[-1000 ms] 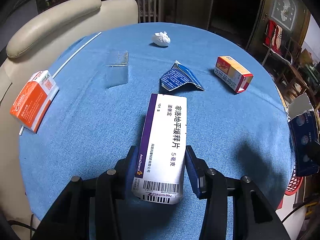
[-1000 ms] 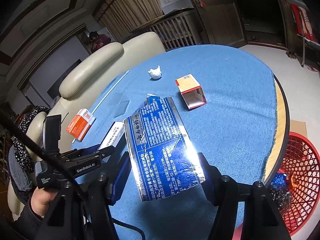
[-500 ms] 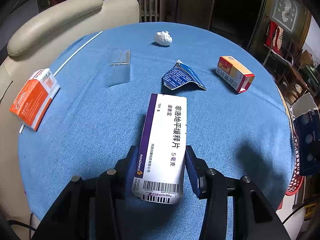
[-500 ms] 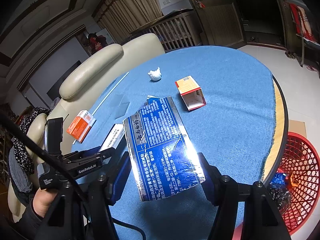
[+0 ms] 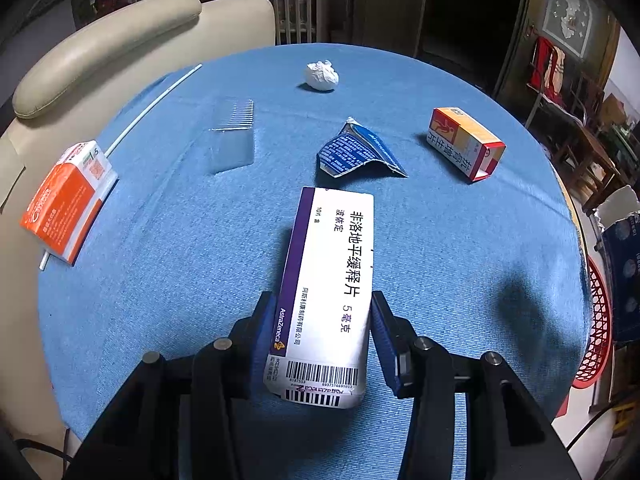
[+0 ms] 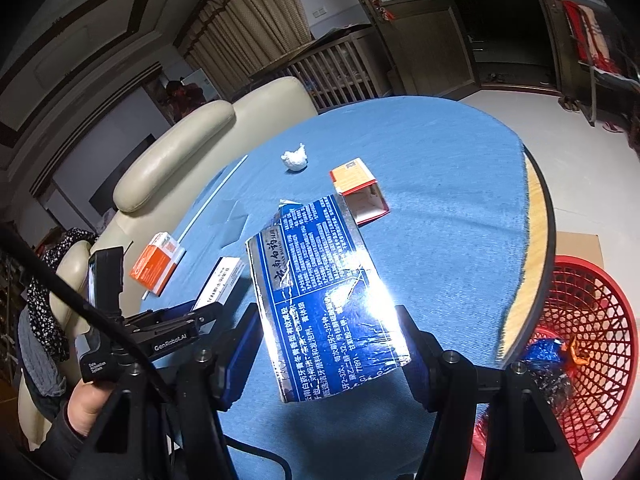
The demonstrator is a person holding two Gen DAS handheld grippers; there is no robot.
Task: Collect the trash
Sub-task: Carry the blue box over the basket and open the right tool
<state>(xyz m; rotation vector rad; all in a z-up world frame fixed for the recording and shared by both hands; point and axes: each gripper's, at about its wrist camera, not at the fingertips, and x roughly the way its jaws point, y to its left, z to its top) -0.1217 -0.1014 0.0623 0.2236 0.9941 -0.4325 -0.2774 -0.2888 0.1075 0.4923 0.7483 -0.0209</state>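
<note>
My left gripper (image 5: 322, 334) is shut on a white and purple medicine box (image 5: 328, 280), held above the blue table (image 5: 180, 240). My right gripper (image 6: 326, 350) is shut on a shiny blue toothpaste box (image 6: 320, 284), held over the table near its right edge. The left gripper and its box show in the right wrist view (image 6: 222, 280). On the table lie a torn blue wrapper (image 5: 356, 152), an orange and white open box (image 5: 466, 142), an orange box (image 5: 66, 208) and a crumpled white paper ball (image 5: 322, 76).
A red mesh basket (image 6: 580, 328) with some trash stands on the floor right of the table. A clear plastic piece (image 5: 234, 140) and a thin white stick (image 5: 156, 108) lie on the table. A cream armchair (image 5: 100, 52) stands behind on the left.
Both grippers keep their boxes. The left gripper has edged slightly left and back; the right view has barely shifted.
</note>
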